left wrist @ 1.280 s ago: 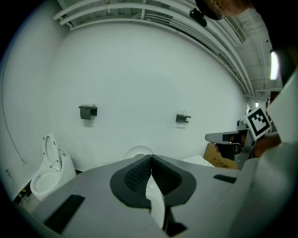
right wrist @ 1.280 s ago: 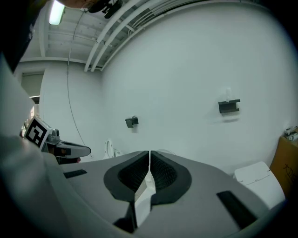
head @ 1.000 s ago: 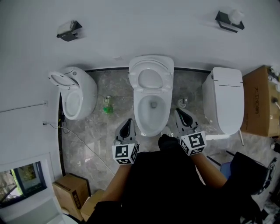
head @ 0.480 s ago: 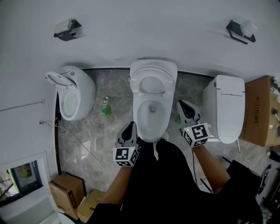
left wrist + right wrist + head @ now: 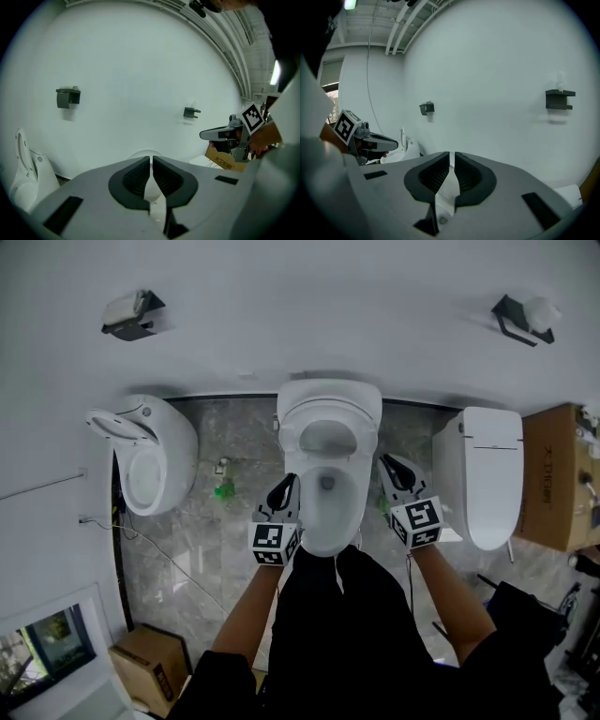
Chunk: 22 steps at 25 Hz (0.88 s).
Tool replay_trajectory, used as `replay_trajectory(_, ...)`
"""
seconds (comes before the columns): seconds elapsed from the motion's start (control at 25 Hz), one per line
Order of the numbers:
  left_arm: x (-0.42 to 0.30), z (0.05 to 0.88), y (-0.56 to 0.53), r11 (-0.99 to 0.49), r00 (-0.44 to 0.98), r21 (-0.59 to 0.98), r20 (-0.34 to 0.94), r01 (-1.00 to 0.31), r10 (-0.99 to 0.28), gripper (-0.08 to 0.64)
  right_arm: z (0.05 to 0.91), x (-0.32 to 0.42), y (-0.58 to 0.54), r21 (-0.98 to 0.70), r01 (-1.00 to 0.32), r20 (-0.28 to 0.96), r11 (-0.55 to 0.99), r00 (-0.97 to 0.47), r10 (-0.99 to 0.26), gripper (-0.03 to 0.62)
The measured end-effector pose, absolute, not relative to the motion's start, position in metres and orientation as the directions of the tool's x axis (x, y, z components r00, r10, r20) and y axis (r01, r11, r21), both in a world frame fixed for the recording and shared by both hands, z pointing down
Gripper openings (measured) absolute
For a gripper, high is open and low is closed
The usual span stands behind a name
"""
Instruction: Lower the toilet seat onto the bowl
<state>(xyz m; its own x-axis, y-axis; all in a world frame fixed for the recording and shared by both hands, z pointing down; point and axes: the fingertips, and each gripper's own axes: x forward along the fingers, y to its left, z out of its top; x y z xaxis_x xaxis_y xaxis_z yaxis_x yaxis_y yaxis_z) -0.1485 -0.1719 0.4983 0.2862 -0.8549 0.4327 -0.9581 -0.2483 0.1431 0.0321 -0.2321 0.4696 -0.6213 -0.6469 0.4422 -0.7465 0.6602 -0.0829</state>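
Note:
The middle white toilet stands against the wall with its seat [image 5: 302, 434] and lid [image 5: 328, 393] both raised, and the bowl [image 5: 328, 512] is uncovered. My left gripper [image 5: 286, 483] is shut and empty, hovering at the bowl's left rim. On the bowl's right side my right gripper [image 5: 386, 462] is also shut and empty. In the left gripper view the shut jaws [image 5: 151, 164] point at the raised lid [image 5: 139, 153], with the right gripper [image 5: 219, 134] off to the side. In the right gripper view the shut jaws [image 5: 452, 161] aim at the wall.
A round toilet [image 5: 141, 460] with its seat up stands at the left, and a closed toilet [image 5: 487, 470] at the right. Cardboard boxes [image 5: 558, 474] sit far right and lower left [image 5: 150, 667]. Two wall holders [image 5: 127, 313] [image 5: 525, 315] hang above. A green bottle [image 5: 223, 489] stands on the floor.
Both grippers have moved forward toward the middle toilet; the left one went from the floor side to the bowl's left rim. The head view has also come closer.

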Motion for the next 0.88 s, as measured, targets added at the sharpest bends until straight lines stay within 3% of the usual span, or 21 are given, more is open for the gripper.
replay_trajectory(0.16,-0.159,0.516,-0.200,-0.298,0.318,0.118,0.453,-0.947,-0.833,0.031,0.489,0.024,-0.249,-0.082,-0.756,0.481,0.649,-0.600,-0.639,0.035)
replay_trajectory(0.24,-0.163,0.526,-0.217,-0.308,0.329,0.121,0.458,-0.944,-0.826,0.107,0.502,0.019,-0.260,-0.073,-0.756,0.502,0.651,-0.592,-0.631,0.036)
replay_trajectory(0.32,-0.166,0.540,-0.231,-0.310,0.330,0.122,0.472,-0.943,-0.817,0.128,0.514,0.014,-0.271,-0.061,-0.756,0.526,0.652,-0.579,-0.622,0.037)
replay_trajectory(0.48,-0.173,0.567,-0.256,-0.321,0.338,0.125,0.512,-0.939,-0.789,0.153,0.535,0.008,-0.293,-0.041,-0.762,0.562,0.647,-0.553,-0.615,0.054)
replay_trajectory(0.6,-0.176,0.583,-0.277,-0.348,0.352,0.113,0.531,-0.931,-0.771,0.170,0.552,0.006,-0.306,-0.035,-0.767,0.595,0.641,-0.531,-0.604,0.117)
replay_trajectory(0.88,-0.178,0.605,-0.317,-0.420,0.386,0.059,0.525,-0.906,-0.759,0.172,0.595,0.002,-0.325,-0.004,-0.768,0.669,0.640,-0.478,-0.569,0.129)
